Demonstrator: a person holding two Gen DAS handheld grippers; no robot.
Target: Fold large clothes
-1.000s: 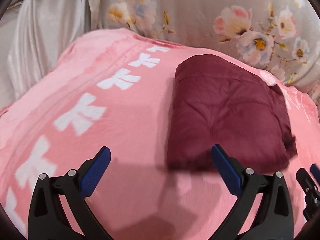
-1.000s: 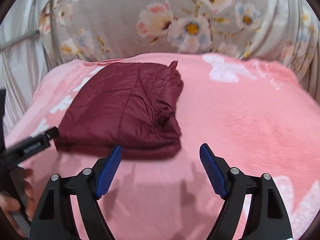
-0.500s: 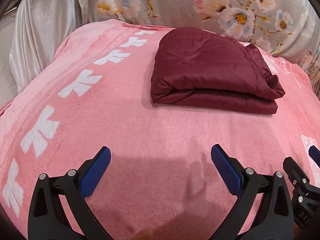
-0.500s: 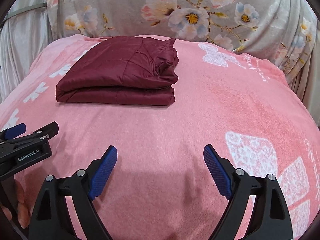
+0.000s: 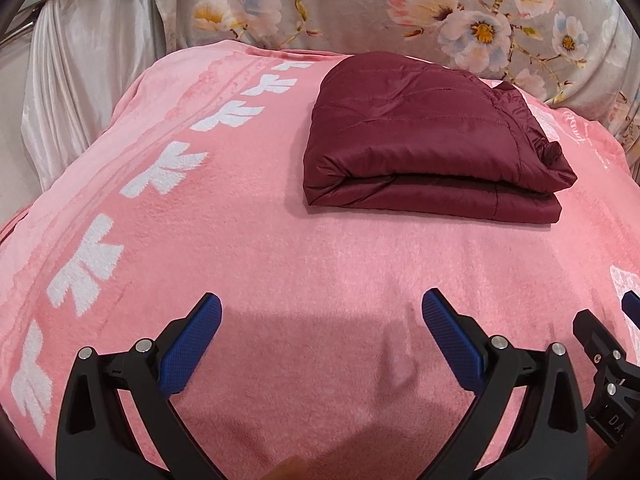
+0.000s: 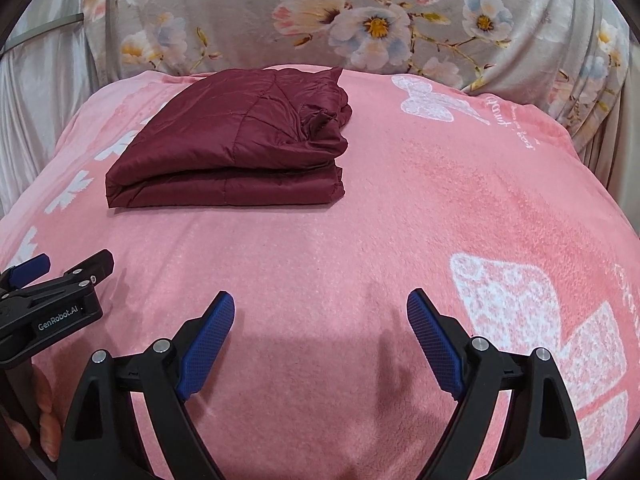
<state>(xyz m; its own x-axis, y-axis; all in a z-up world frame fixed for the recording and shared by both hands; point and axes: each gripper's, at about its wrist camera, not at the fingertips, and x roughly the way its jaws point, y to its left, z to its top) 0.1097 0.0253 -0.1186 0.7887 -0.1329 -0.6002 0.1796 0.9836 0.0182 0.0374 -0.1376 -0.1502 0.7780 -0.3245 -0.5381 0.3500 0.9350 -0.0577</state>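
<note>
Jacket (image 5: 424, 148) sits folded at the bed's (image 5: 320, 260) far end; left tool (image 5: 320, 336) and right tool (image 6: 320, 336) have pulled back, both spread and empty — folding looks finished.

A pink blanket (image 5: 320, 264) with white prints covers the surface. Behind the blanket hangs a grey floral sheet (image 6: 304, 12); left of it, a pale curtain (image 5: 80, 80).
</note>
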